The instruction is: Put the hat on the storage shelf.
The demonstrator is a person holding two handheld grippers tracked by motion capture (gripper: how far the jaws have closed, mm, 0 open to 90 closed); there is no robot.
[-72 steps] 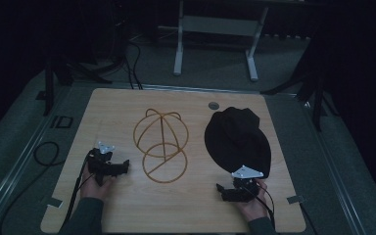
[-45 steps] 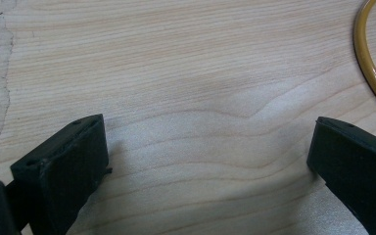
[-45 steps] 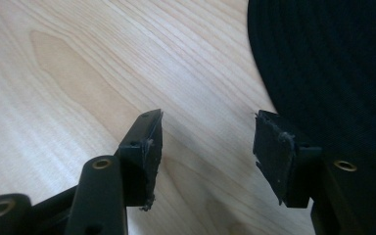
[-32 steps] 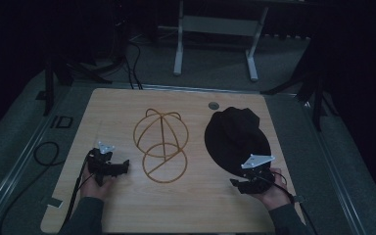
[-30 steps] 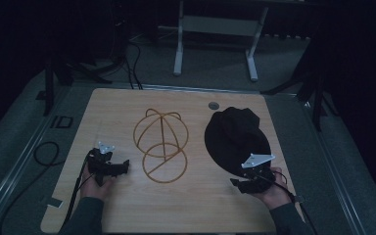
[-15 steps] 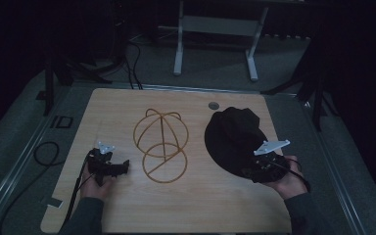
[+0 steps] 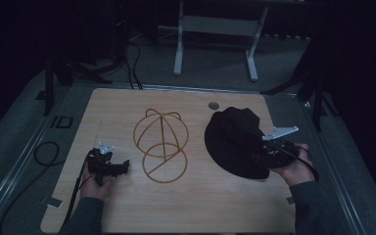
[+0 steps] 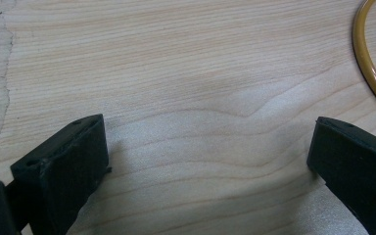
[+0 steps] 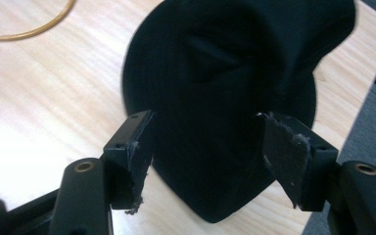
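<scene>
**At the hat's edge, jaws spread, nothing gripped yet**

On the wooden table (image 7: 186, 205), toward its right side, lay a black hat (image 7: 235, 139), soft and slumped, with a yellow wire hat stand (image 7: 160, 144) well apart to its left near the middle. Beside the hat's right-hand brim sat the right gripper (image 7: 267, 152), low over the table. Seen along its own jaws in the right gripper view: right gripper (image 9: 203, 156) spread wide, one jaw to either side of the brim's near part, the black cloth (image 9: 235, 73) between them but not pinched. Whether the pads touched the fabric: impossible to tell.

Near the table's left front rested the left gripper (image 7: 108, 165), jaws also wide apart, empty, bare wood between them and just a curve of the yellow wire (image 8: 372, 63) off to one side.

Likely step in hand: reaching for the hat, presumably for setting onto the stand. Called for next, by that reading: closing on the brim, catching enough cloth not to slip, then lifting clear before carrying across.
</scene>
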